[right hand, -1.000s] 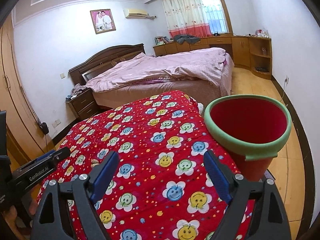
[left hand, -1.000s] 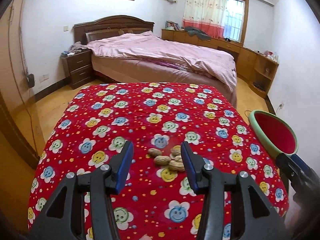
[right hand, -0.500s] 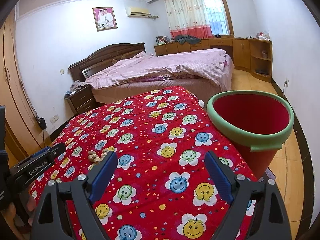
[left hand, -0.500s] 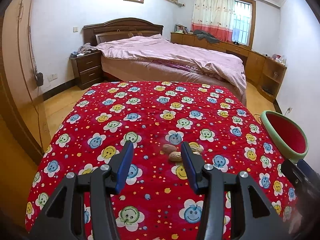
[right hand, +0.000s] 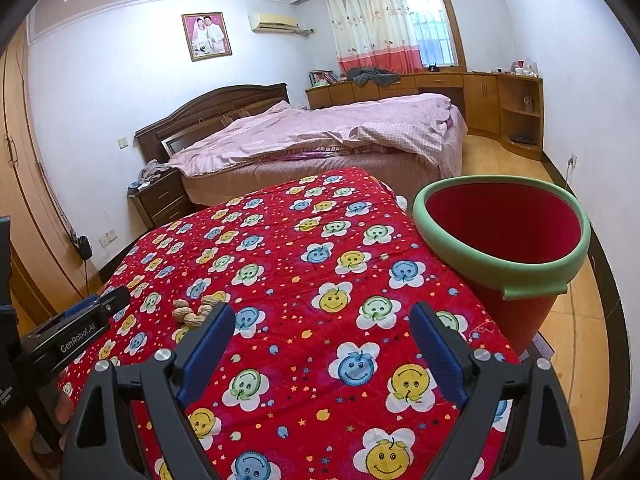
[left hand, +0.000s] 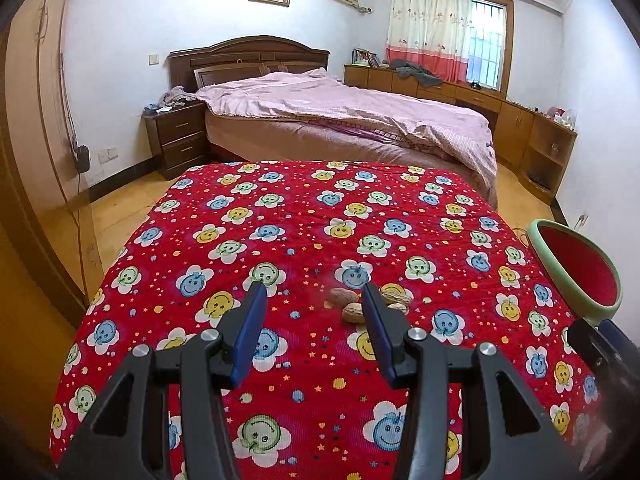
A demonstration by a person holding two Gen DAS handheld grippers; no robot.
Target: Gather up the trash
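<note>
Several peanut shells [left hand: 352,311] lie in a small pile on the red smiley-flower tablecloth [left hand: 304,216]; the pile also shows in the right wrist view [right hand: 192,314]. My left gripper [left hand: 314,334] is open and empty, just short of the pile, its right finger partly hiding the shells. A red bin with a green rim [right hand: 504,236] stands at the table's right edge, also at the right in the left wrist view [left hand: 576,268]. My right gripper [right hand: 322,354] is open and empty above the cloth, left of the bin.
A bed with a pink quilt [left hand: 344,112] stands beyond the table, a dark nightstand [left hand: 176,136] to its left. Wooden cabinets [right hand: 480,96] line the far right wall. A wardrobe [left hand: 24,184] is on the left. Wood floor surrounds the table.
Both grippers have pulled back and risen a little; the peanut shells now sit farther ahead of the left gripper's fingers. Both stay open. The bin has not moved.
</note>
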